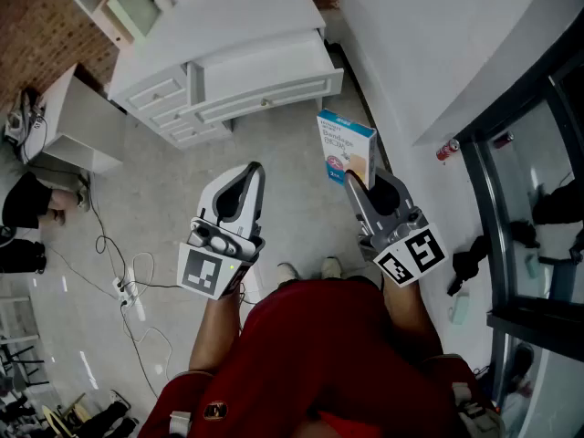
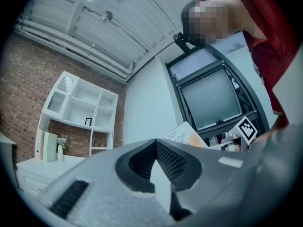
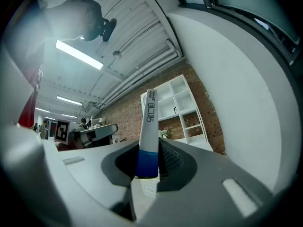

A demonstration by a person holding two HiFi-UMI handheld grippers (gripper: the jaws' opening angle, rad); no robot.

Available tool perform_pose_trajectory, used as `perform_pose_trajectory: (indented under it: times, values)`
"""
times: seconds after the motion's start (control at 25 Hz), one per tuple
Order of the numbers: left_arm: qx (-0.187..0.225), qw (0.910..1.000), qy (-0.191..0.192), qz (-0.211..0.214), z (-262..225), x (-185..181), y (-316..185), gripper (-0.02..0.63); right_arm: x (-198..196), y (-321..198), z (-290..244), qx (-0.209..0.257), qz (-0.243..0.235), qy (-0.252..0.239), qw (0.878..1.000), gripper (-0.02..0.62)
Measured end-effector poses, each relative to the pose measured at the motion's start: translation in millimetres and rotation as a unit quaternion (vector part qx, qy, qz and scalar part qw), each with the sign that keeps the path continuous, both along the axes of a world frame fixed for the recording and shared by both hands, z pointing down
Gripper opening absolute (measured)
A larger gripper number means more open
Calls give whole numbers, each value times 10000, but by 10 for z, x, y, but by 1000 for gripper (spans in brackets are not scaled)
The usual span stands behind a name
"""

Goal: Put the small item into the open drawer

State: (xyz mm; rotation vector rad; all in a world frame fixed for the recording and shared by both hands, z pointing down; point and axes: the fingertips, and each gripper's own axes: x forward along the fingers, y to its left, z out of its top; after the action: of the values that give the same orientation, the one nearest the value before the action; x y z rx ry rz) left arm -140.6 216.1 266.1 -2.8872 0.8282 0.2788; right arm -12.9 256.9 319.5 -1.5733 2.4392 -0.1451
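Note:
A small white and blue bandage box stands upright between the jaws of my right gripper, which is shut on its lower edge. In the right gripper view the box shows edge-on, blue end down between the pads of the right gripper. My left gripper is held beside it at the same height, jaws together with nothing in them; in its own view the left gripper has its tips meeting. The white dresser's open drawer lies ahead, beyond both grippers.
The white dresser stands on the grey floor at the top. A white side cabinet is at the left, with cables and a power strip on the floor. A white wall and a dark window frame run along the right.

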Motion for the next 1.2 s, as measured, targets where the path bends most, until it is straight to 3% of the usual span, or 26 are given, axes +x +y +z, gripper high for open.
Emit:
perform_pose_trajectory:
  times: [0.56,0.88,1.2]
  values:
    - [46,9999,-129,-58,13,280,21,-2,198,27,55,21,-142,-163,9998,75]
    - [76,9994,-295,-142,88,740,54,-2,714,29,147,46,-154,-90,9998,75]
    - [10,9990,-367,-256,192,894,-121,-2,1000,-189,214,26,-122,55,9999,75]
